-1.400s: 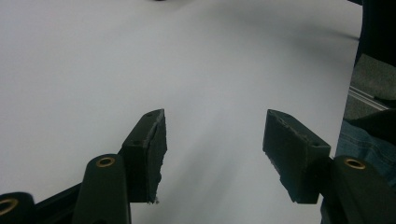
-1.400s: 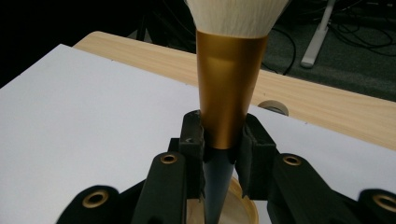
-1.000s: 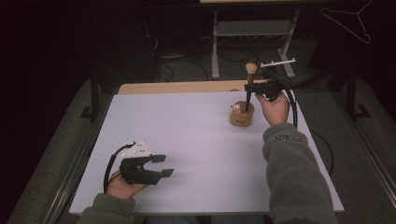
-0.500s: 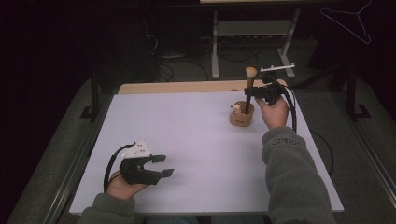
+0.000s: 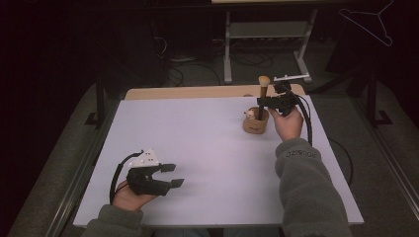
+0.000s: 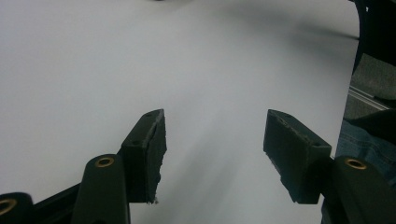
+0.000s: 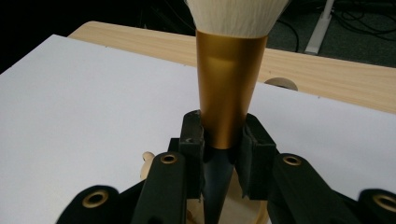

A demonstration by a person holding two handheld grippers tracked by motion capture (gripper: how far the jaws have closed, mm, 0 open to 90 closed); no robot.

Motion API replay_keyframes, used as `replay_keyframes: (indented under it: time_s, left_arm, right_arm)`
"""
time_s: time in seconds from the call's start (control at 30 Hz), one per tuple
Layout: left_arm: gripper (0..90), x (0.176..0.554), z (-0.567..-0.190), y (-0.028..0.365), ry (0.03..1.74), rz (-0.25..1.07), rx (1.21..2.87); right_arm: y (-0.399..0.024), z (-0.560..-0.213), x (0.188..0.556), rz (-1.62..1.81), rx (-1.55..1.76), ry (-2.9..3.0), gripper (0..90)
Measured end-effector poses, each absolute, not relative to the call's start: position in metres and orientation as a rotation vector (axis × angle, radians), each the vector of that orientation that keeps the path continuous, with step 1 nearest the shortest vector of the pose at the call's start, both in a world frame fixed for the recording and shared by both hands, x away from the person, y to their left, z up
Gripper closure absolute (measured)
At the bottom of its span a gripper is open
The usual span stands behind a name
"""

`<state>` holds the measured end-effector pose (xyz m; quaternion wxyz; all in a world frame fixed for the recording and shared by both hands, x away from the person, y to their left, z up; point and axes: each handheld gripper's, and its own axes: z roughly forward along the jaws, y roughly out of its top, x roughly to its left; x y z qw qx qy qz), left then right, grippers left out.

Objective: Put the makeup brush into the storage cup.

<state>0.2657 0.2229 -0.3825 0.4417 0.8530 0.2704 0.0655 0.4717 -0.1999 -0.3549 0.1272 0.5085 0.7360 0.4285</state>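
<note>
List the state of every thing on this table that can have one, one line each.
Makeup brush: upright, bristles up, handle end down in the holder.
Wooden holder: upright on the white table, brush standing in it.
Right tongs: shut on the makeup brush, at the base of its gold ferrule.
Left tongs: open, nothing between them, low over the table's near left part.

My right gripper [image 5: 260, 101], clamped on the makeup brush [image 5: 262, 94], has crept slightly left and down in the upper right of the high view. The brush's bristle head now sits a touch lower, its handle tip closer over the wooden cup [image 5: 256, 122].
</note>
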Motion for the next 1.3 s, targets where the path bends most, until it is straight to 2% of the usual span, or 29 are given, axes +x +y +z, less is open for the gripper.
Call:
replay_keyframes:
  time_s: [1.3]
  left_arm:
    - [38.4,0.266,-0.383,0.222,0.672,0.16,2.116]
  right_arm:
    - [-0.2,-0.384,0.464,1.226,1.506,2.123,71.5]
